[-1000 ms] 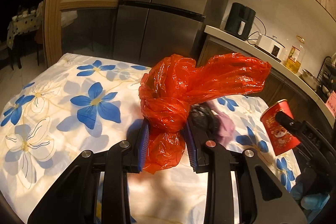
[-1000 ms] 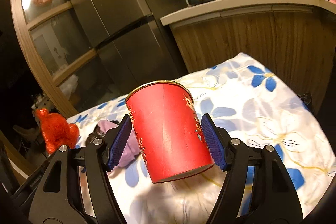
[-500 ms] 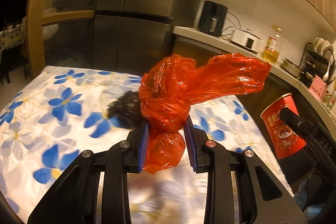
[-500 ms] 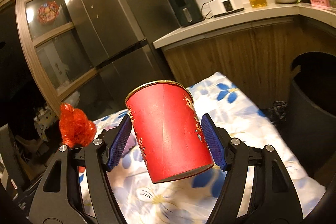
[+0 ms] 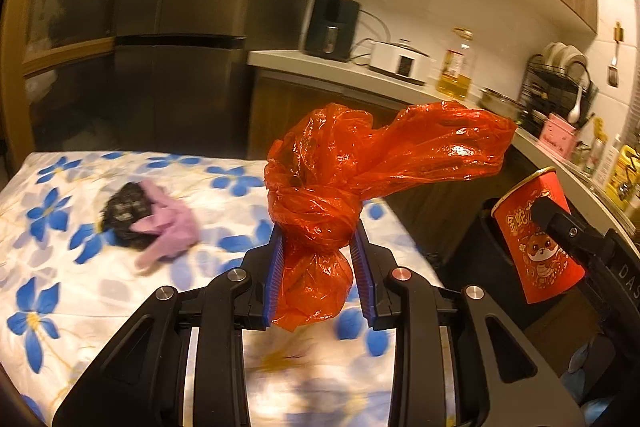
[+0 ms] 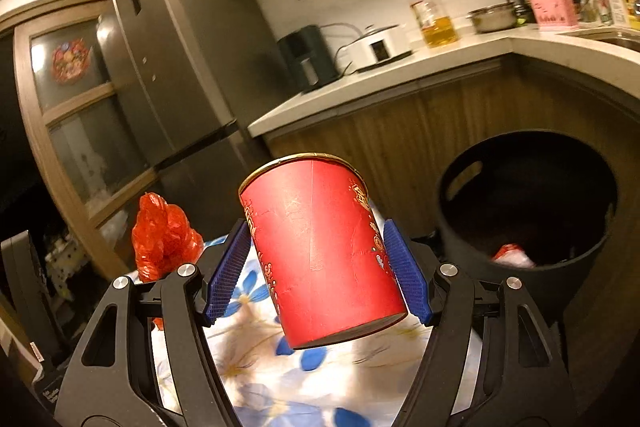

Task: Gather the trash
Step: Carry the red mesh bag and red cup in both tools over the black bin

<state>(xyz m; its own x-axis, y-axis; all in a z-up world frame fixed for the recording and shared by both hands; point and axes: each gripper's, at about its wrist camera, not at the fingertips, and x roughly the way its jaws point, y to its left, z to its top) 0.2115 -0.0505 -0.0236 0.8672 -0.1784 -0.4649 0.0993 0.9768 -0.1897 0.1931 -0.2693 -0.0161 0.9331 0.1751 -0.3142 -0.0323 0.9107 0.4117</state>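
Observation:
My left gripper (image 5: 318, 277) is shut on a knotted red plastic bag (image 5: 344, 195), held in the air above the flowered tablecloth (image 5: 72, 283). My right gripper (image 6: 320, 275) is shut on a red paper cup (image 6: 320, 247) with gold trim, tilted, its rim pointing up and left. The cup (image 5: 536, 239) also shows at the right of the left wrist view, and the bag (image 6: 164, 235) at the left of the right wrist view. A black round bin (image 6: 528, 223) stands open on the floor to the right, with a scrap of red and white trash (image 6: 512, 255) inside.
A black and pink crumpled wad (image 5: 148, 223) lies on the tablecloth at the left. Behind stand a steel fridge (image 6: 176, 75) and a wooden counter (image 6: 400, 71) with an oil bottle (image 6: 434, 15), a white cooker (image 6: 376, 47) and a dish rack (image 5: 560, 87).
Both grippers have swung right and a little up with their loads. The counter and the black bin have come into view, and the wad on the table has slid to the left of the picture.

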